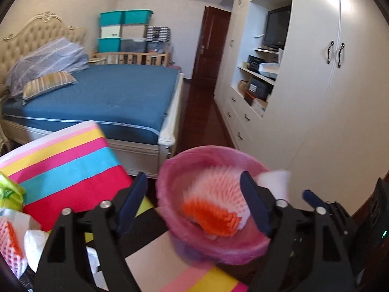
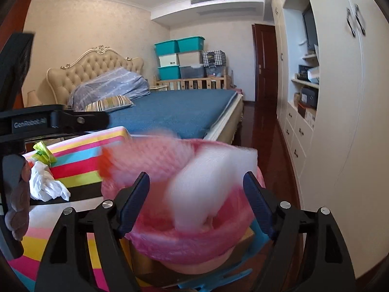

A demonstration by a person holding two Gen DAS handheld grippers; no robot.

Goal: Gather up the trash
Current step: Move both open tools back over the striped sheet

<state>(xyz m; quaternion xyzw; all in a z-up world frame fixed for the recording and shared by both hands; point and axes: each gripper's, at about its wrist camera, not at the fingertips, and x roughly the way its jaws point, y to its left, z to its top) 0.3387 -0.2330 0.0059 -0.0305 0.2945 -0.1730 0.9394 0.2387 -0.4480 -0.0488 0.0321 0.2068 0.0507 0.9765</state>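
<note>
A bin lined with a pink bag (image 1: 170,194) stands past the table edge. A pink and orange foam fruit net (image 1: 214,206) lies in it. My left gripper (image 1: 194,204) is open and empty above the bin. In the right wrist view the bin (image 2: 184,241) is just ahead. My right gripper (image 2: 197,204) is open, with a blurred white foam piece (image 2: 206,187) and a pink foam net (image 2: 150,158) between and above its fingers, over the bin. More trash lies on the striped table: a white tissue (image 2: 46,185), a green wrapper (image 2: 43,154) and another foam net (image 1: 12,245).
The striped tablecloth (image 1: 73,165) covers the table at left. A bed with a blue sheet (image 1: 116,92) stands behind it. White wardrobes (image 1: 316,97) line the right wall. A dark wood floor aisle (image 1: 201,112) runs to a brown door.
</note>
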